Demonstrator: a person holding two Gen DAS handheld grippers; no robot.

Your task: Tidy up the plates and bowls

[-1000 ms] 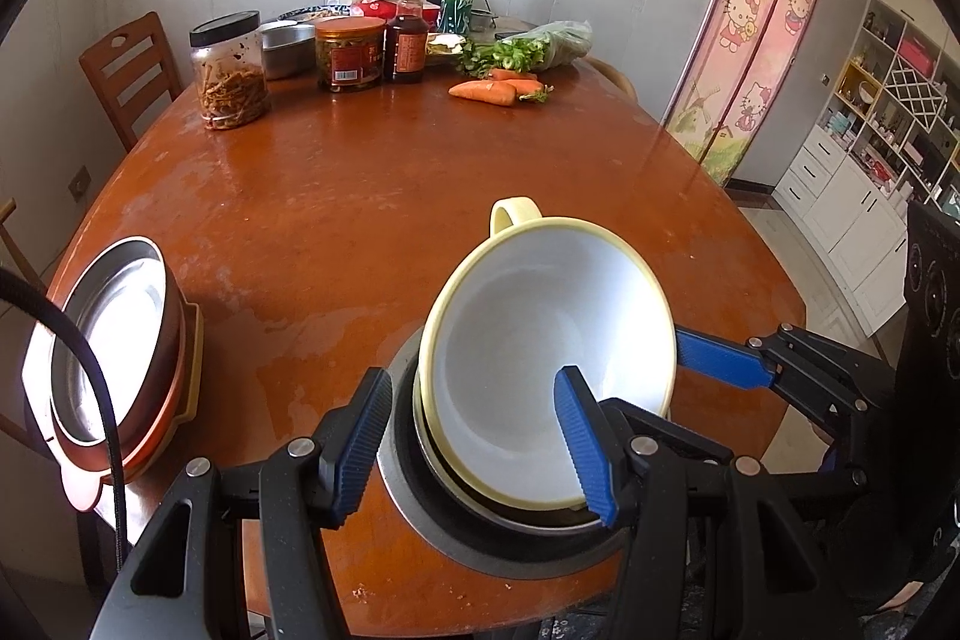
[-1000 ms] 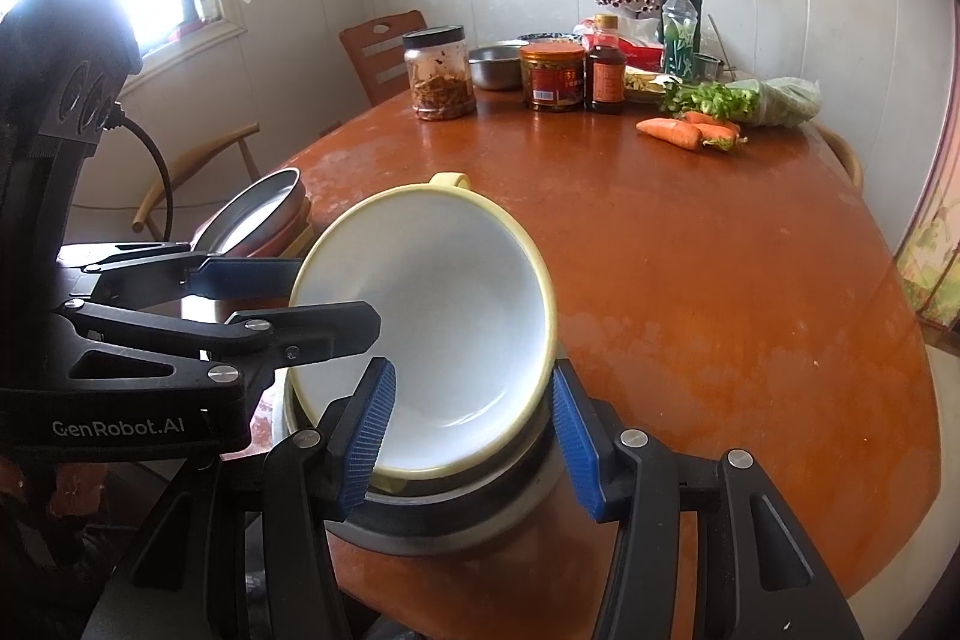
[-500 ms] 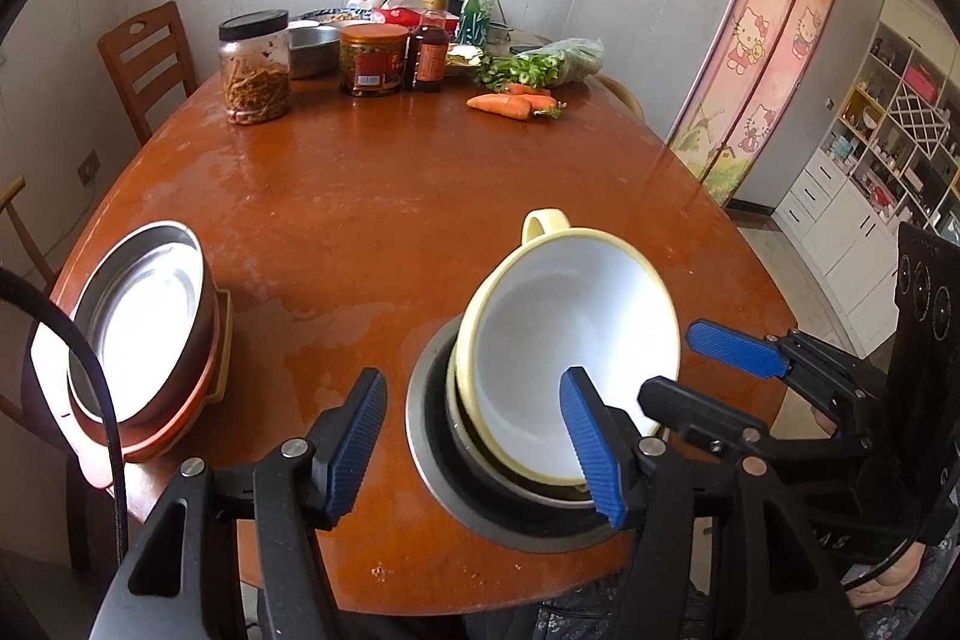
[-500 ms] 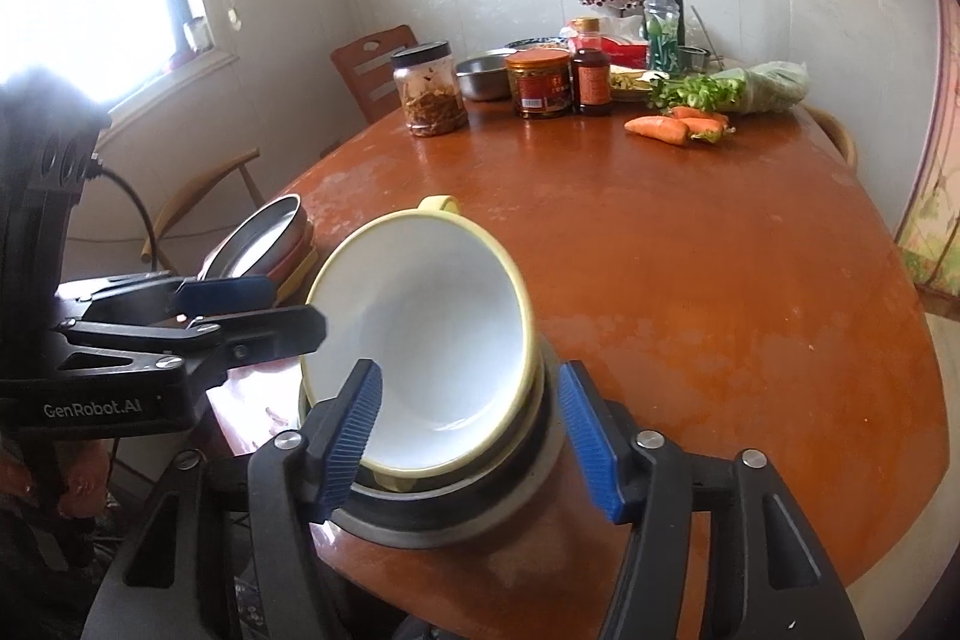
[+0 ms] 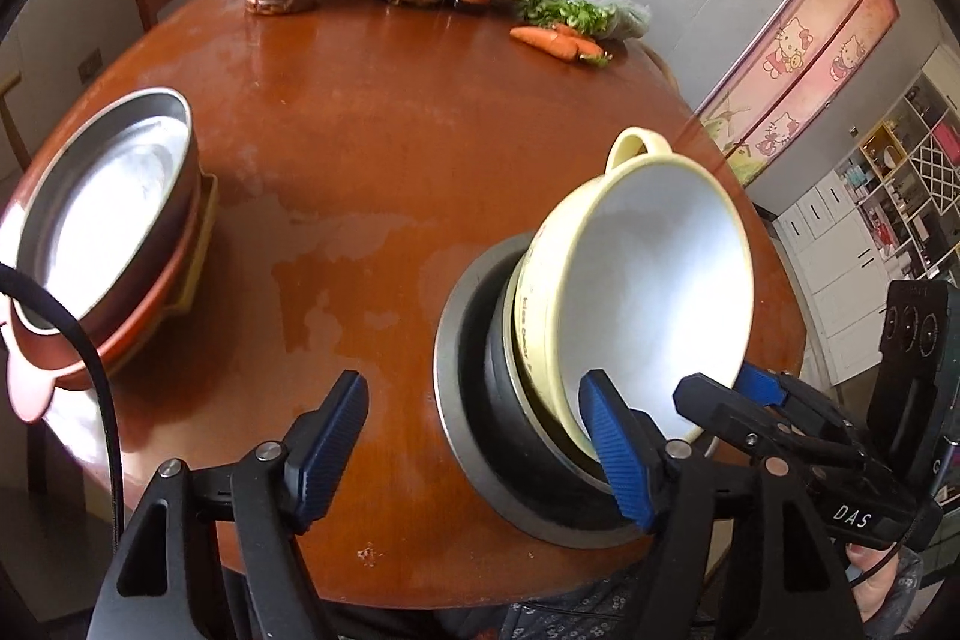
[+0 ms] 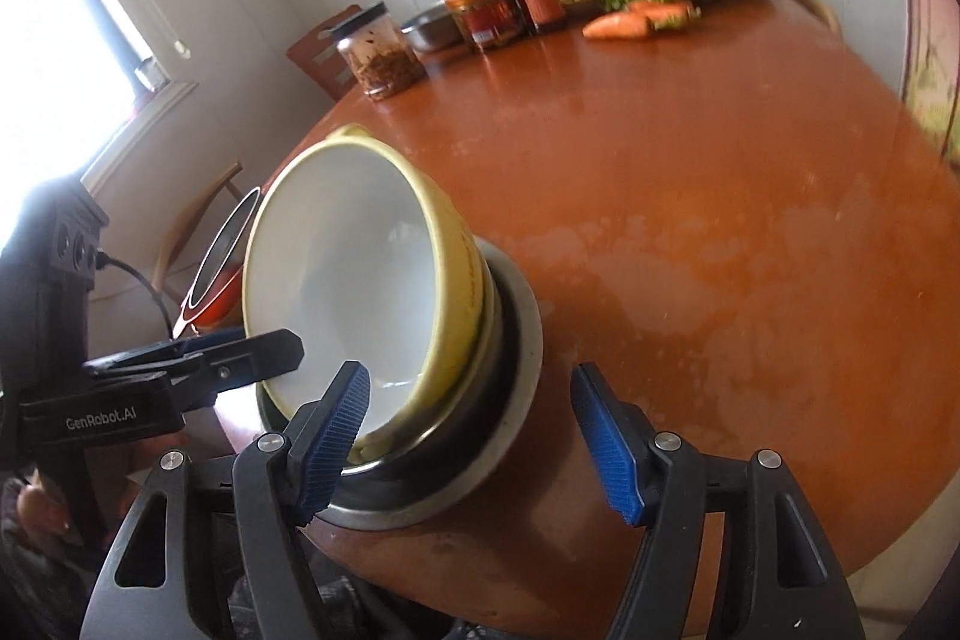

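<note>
Both tongs, left (image 5: 474, 451) and right (image 6: 471, 436), opening off the yellow bowl (image 5: 648, 304) tilted in the bowl stack (image 5: 480, 400) at the counter (image 5: 420, 129) edge: liable to slide off, unsupported.

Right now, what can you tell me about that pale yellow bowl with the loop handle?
The pale yellow bowl with a white inside looks like glazed ceramic, with one small loop handle at its far rim and tiny lettering on its side. It is empty and nests tilted in a dark metal bowl near the brown table's front edge. No fingers clamp it.
</note>
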